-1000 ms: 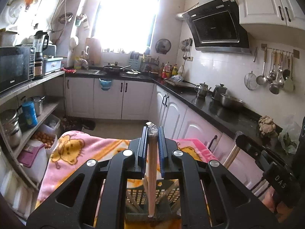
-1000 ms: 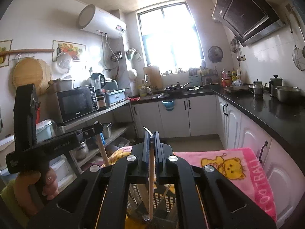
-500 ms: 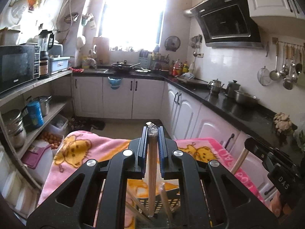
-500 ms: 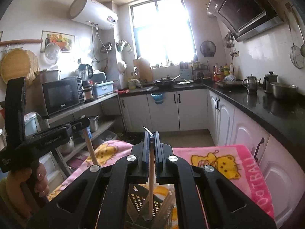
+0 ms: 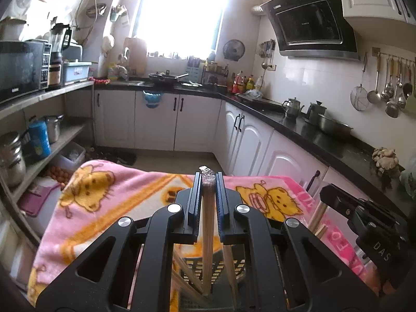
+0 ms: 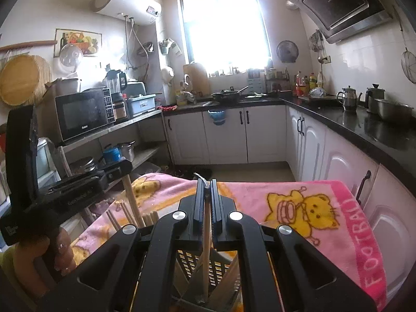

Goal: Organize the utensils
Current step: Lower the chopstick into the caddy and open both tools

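Both tools are clamped on one chopstick each, left tool [image 5: 208, 182] and right tool [image 6: 207, 188], sticks hanging near-upright with tips right over the slotted basket [image 6: 208, 265] directly below the jaws, so I'd guess it's basically straight down from here.

chopstick [image 6: 206, 254] in right tool [image 6: 207, 195]

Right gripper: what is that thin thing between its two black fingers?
A wooden chopstick, clamped upright in the right gripper, its lower end reaching into the perforated utensil basket below. The right wrist view shows it.
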{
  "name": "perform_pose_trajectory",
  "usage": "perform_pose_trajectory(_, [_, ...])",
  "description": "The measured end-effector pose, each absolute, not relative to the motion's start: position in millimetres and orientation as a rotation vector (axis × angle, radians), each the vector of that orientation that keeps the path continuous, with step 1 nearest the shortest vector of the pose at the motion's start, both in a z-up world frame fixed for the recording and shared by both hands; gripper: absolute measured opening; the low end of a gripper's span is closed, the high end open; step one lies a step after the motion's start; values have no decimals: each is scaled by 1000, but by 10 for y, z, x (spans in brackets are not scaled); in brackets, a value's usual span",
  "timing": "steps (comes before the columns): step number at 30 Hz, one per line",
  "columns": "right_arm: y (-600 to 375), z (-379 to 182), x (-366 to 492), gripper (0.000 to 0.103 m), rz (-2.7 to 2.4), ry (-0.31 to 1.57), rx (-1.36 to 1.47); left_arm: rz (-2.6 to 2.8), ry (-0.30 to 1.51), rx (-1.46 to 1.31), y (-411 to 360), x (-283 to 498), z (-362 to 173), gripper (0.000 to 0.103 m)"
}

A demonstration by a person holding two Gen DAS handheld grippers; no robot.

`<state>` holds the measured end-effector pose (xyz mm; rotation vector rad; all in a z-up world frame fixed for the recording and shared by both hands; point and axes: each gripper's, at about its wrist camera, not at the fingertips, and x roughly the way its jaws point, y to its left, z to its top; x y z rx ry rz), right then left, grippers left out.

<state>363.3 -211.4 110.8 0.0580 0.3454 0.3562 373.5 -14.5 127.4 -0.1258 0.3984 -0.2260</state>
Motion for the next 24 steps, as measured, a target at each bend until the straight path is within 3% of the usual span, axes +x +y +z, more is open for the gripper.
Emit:
perform_pose_trajectory(12, [-2111, 923, 3634, 6, 342, 407, 65, -238, 459, -124, -161, 3704, 1052, 7])
perform_pose_trajectory(13, [-2119, 919, 3625, 7, 339, 411, 66, -237, 466, -124, -158, 3697, 1039, 9])
perform_pose_trajectory(15, [-2138, 922, 3600, 21, 338, 416, 73, -234, 476, -123, -141, 3675, 1023, 17])
perform_pose_trajectory(17, [-2158, 919, 3567, 23, 342, 414, 73, -237, 482, -126, -131, 3649, 1018, 28])
perform_pose_trajectory(24, [-2234, 947, 3425, 28, 329, 414, 58, -241, 490, -137, -41, 3504, 1066, 39])
